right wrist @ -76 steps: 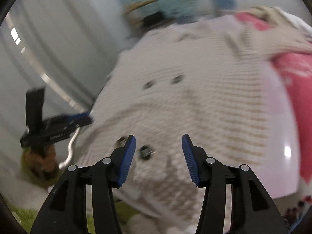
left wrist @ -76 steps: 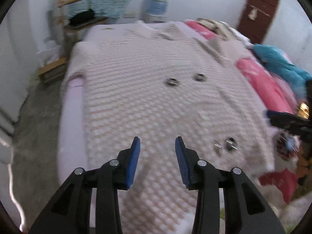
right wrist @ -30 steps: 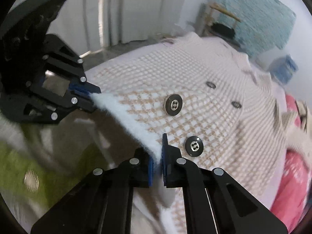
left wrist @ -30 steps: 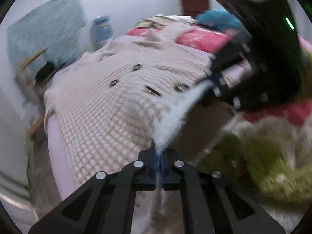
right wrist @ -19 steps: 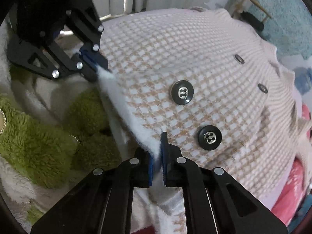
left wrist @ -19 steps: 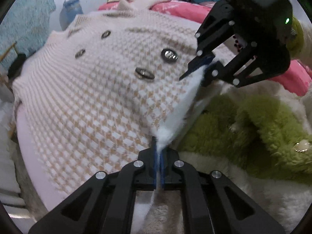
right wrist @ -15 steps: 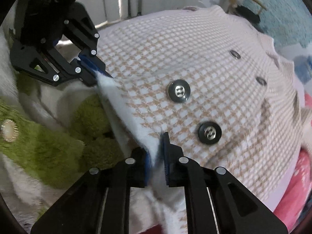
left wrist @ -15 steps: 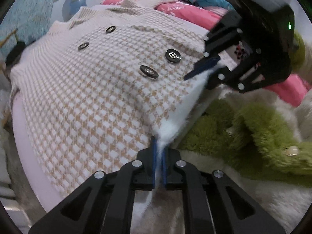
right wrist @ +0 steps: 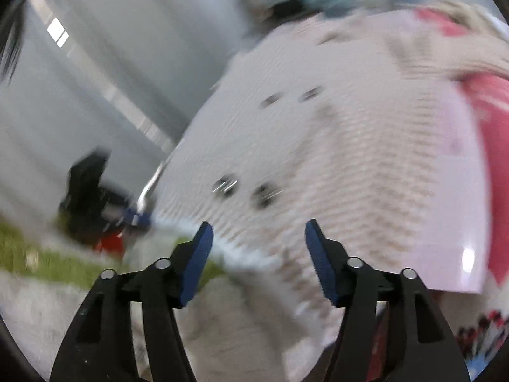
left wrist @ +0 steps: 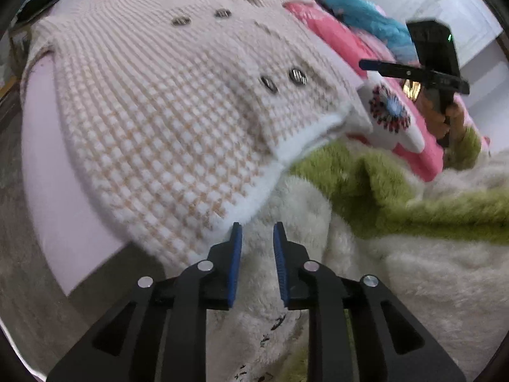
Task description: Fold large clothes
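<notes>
Left wrist view, my left gripper [left wrist: 257, 238]: jaws opening, a narrow gap, nothing between them; the hem lies just beside my left pad.
Coat [left wrist: 178, 102]: a checked, buttoned knit spread flat across the bed [left wrist: 73, 222], its white-edged hem hanging toward me over the near side.
Handling: my guess is soft, thick and fairly heavy; it will sag and drag, not slide. Best taken at the fleecy hem corners or the shoulders (buttons [left wrist: 297, 76] are no place to pinch).
Around: green-and-cream fleece [left wrist: 413, 197] piled under the hem, pink quilt [left wrist: 321, 28] and a blue garment [left wrist: 366, 16] beyond; the fleece may snag a low fold.
Right wrist view, my right gripper [right wrist: 258, 237]: jaws opening, already wide, empty; badly blurred.
Coat here: ahead and below, hem near my pads; the other gripper is a dark smear at its left corner.
</notes>
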The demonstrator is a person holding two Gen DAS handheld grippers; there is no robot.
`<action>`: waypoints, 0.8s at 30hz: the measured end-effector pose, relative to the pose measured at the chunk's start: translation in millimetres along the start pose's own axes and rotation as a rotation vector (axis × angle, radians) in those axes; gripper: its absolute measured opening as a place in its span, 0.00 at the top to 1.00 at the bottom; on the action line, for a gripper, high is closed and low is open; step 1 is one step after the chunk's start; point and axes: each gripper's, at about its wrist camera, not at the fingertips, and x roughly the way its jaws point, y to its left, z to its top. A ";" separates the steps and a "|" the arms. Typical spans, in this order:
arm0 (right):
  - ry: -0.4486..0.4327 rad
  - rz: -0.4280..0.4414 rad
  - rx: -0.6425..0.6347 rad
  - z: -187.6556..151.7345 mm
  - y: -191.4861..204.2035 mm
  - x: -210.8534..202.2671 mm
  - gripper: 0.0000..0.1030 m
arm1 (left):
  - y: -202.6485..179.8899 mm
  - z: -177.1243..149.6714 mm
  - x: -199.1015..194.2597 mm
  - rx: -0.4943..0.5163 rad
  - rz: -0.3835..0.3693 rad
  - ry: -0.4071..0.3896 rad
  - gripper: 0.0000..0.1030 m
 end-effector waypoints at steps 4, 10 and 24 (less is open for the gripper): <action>-0.075 -0.062 0.130 2.5 -27.8 -6.8 0.41 | 1.5 26.7 -17.3 -0.008 -0.005 -0.103 0.75; -0.120 -0.206 0.062 27.6 -2.5 9.6 0.20 | 6.1 62.4 -24.2 0.003 0.078 -0.204 0.60; -0.154 -0.406 -0.082 135.2 42.5 112.7 0.08 | 76.0 154.5 -16.1 -0.232 0.360 -0.326 0.42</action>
